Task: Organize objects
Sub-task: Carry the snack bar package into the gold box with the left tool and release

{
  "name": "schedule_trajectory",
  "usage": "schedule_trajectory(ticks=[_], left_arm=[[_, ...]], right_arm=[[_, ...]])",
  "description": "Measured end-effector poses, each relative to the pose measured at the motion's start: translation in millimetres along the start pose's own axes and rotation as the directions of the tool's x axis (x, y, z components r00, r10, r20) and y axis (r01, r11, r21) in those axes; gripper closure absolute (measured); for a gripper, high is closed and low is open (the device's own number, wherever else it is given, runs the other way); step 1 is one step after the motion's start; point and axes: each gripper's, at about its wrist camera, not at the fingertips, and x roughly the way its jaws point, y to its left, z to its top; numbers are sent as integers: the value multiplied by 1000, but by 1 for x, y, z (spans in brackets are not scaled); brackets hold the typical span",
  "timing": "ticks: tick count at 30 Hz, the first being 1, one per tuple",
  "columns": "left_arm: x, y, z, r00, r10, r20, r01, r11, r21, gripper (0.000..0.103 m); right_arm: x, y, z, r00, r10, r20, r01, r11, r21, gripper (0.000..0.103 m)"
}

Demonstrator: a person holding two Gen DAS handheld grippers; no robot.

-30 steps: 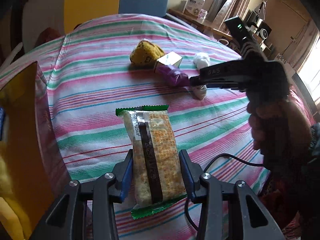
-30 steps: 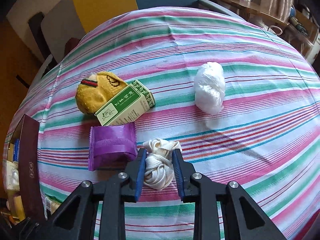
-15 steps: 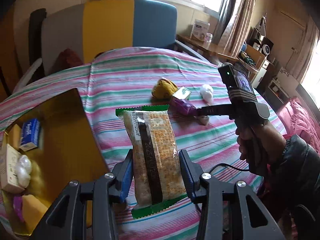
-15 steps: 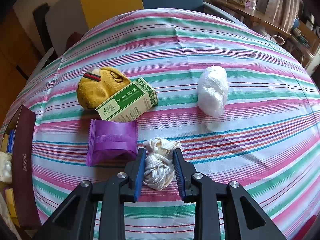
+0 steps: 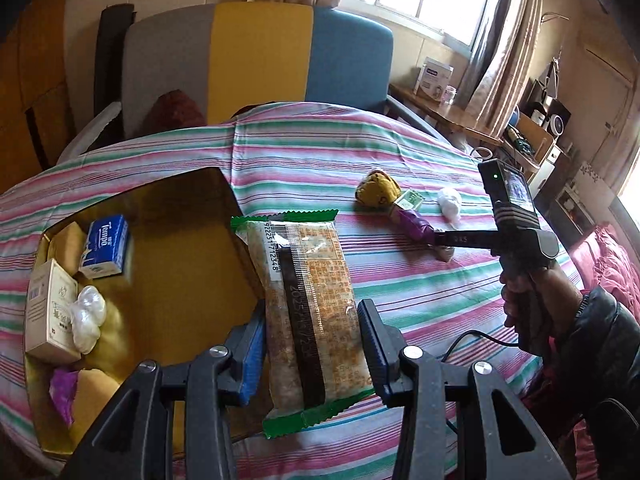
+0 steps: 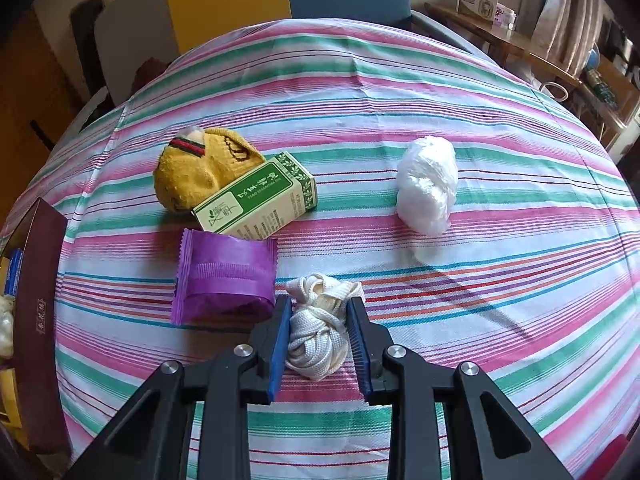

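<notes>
The left gripper point(image 5: 312, 336) clamps a clear, green-edged cracker packet point(image 5: 308, 304) above the gold box's point(image 5: 180, 264) right edge. The right gripper point(image 6: 318, 322) closes on a cream knotted cord bundle point(image 6: 320, 328) lying on the striped tablecloth point(image 6: 480, 280), beside a purple sachet point(image 6: 226, 276).

My left tool point(image 5: 312, 344) is black plastic with blue ribbed pads and round silver screws on its arms. My right tool point(image 6: 318, 338) matches it: black arms, blue pads, silver screws. My right hand point(image 5: 532, 304) shows bare skin, a black puffy sleeve point(image 5: 600, 344) and a thin black cable point(image 5: 476, 338).
</notes>
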Motion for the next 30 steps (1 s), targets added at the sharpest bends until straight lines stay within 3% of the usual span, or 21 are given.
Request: schedule_trajectory(ticks=[8,14,18,23,30], left_arm=[[10,57,-7,998,24,-65,-34,988,-149,59],[24,120,-21,979,140,-151,-175,951,-253,59],[34,145,-28,962,198,-188,-245,930,-273,59],[40,162,-35,958,192,-211,-252,915,-314,59],[24,158,-35,965,197,-174,-243,922,-303,55]], right_arm=[[-2,2,-1,1000,-13,1,13,1000,-13,74],[-4,4,0,1000,-16,-3,16,1000,-18,74],[-4,5,-1,1000,-21,-7,21,999,-30,74],[-4,5,-1,1000,-22,-8,22,999,-34,74],[-4,7,0,999,-35,-2,35,998,-43,74]])
